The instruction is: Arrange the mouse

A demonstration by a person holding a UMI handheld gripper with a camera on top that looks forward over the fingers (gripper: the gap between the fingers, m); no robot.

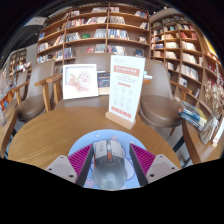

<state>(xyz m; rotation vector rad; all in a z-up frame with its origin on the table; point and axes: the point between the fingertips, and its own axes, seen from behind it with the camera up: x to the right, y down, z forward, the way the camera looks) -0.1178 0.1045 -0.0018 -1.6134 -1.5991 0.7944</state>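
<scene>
A grey and white mouse [111,160] with orange accents lies between my fingers, its nose pointing away from me. My gripper [111,146] is shut on the mouse, and both magenta pads [83,160] press against its sides. Beneath it is a light blue mouse mat [112,135] on the near part of a round wooden table [60,125]. I cannot tell whether the mouse rests on the mat or hangs just above it. The rear of the mouse is hidden below the view.
A tall white sign [126,90] with red text stands on the table just beyond the mat, to the right. A framed placard [80,81] stands further back on the left. Wooden chairs [160,108] ring the table, and bookshelves [95,35] fill the background.
</scene>
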